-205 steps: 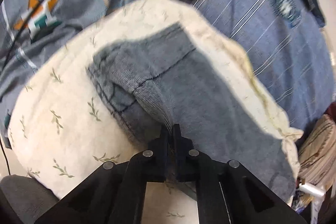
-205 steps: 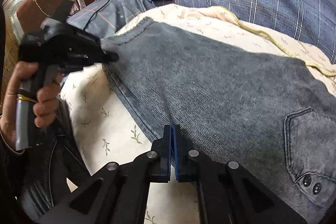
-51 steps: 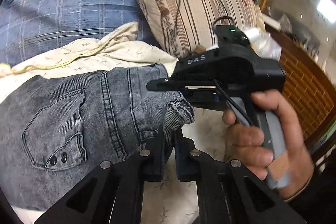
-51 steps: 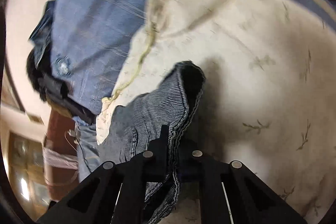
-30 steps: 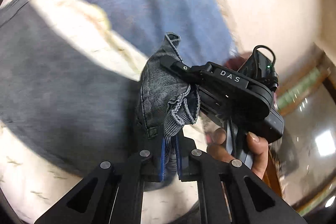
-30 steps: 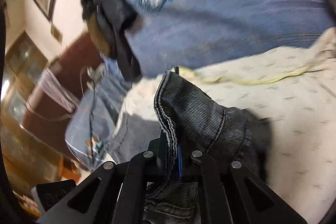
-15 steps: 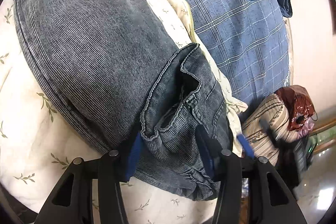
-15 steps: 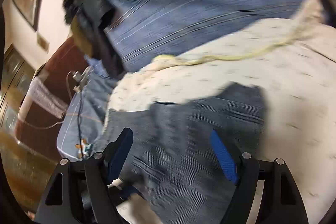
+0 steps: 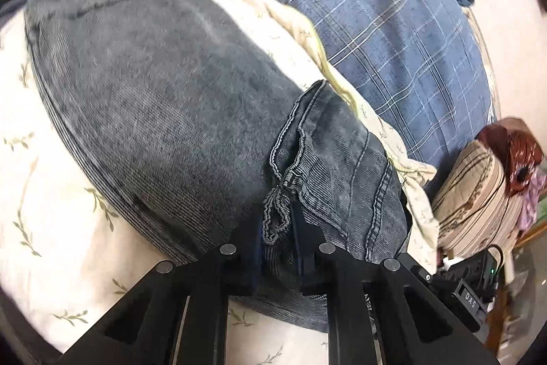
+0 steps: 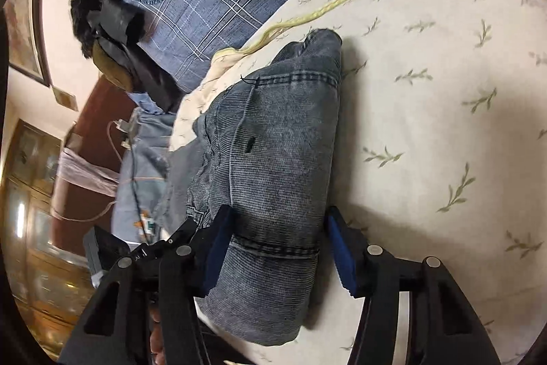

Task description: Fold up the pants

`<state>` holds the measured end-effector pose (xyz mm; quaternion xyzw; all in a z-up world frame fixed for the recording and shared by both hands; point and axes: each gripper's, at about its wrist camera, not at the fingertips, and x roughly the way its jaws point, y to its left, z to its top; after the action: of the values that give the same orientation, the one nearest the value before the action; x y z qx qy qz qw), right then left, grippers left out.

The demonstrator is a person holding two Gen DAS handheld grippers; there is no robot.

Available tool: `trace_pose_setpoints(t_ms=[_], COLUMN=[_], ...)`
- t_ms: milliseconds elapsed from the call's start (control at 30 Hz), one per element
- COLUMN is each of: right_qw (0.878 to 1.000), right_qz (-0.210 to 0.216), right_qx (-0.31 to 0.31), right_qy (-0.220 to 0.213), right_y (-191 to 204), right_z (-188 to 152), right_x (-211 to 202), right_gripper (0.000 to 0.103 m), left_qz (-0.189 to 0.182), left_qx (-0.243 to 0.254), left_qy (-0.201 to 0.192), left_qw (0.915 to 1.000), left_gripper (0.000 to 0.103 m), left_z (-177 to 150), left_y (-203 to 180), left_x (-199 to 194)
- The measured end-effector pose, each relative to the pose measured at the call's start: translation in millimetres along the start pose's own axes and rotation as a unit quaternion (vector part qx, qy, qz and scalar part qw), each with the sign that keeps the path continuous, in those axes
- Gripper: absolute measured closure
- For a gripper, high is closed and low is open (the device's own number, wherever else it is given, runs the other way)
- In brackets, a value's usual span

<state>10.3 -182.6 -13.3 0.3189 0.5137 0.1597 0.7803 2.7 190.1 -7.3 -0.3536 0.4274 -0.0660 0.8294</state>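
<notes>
Now the ribbed grey denim pants lie folded on the leaf-printed cream bedcover, no longer lifted, the left gripper closing narrow on a frayed hem fold, the right gripper closing, fingers straddling the folded bundle.

1. We see soft, even indoor light in both views, without harsh glare.
2. Motion blur smears the upper left of the left wrist view.
3. Fisheye bending and black vignette ring every edge.
4. Lower left of the right wrist view glows warm and blurred.
</notes>
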Motion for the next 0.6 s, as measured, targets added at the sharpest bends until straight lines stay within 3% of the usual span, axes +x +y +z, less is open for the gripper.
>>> trace_pose_setpoints(t_ms=[100, 200, 267, 433, 500, 600], right_qw=[0.999, 0.998, 0.998, 0.993, 0.99, 0.989], right_qz=[0.031, 0.056, 0.064, -0.021, -0.061, -0.091], right_qx=[0.014, 0.024, 0.002, -0.104, -0.114, -0.096], right_qy=[0.015, 0.032, 0.015, -0.043, -0.058, -0.059], right_y=[-7.6, -9.8, 2.4, 47.0, 38.6, -0.6], right_z=[0.3, 5.2, 8.4, 31.9, 40.7, 42.3], right_x=[10.8, 10.8, -6.8, -69.1, -81.4, -75.7], right_gripper=[0.051, 0.078, 0.08, 0.081, 0.08, 0.076], left_qz=[0.033, 0.041, 0.03, -0.009, -0.012, 0.021], left_qx=[0.026, 0.037, 0.045, 0.055, 0.074, 0.098], left_qy=[0.003, -0.006, 0.0, 0.032, 0.045, 0.078], left_qw=[0.9991, 0.9984, 0.9985, 0.9979, 0.9962, 0.992], left_gripper=[0.09, 0.091, 0.091, 0.091, 0.091, 0.09], left_z=[-8.3, -11.2, -12.9, -29.3, -36.7, -51.7], left_y=[-5.0, -16.5, -28.3, -74.3, -97.1, -114.4], left_x=[10.4, 8.5, 2.0, 9.5, 27.0, 68.0])
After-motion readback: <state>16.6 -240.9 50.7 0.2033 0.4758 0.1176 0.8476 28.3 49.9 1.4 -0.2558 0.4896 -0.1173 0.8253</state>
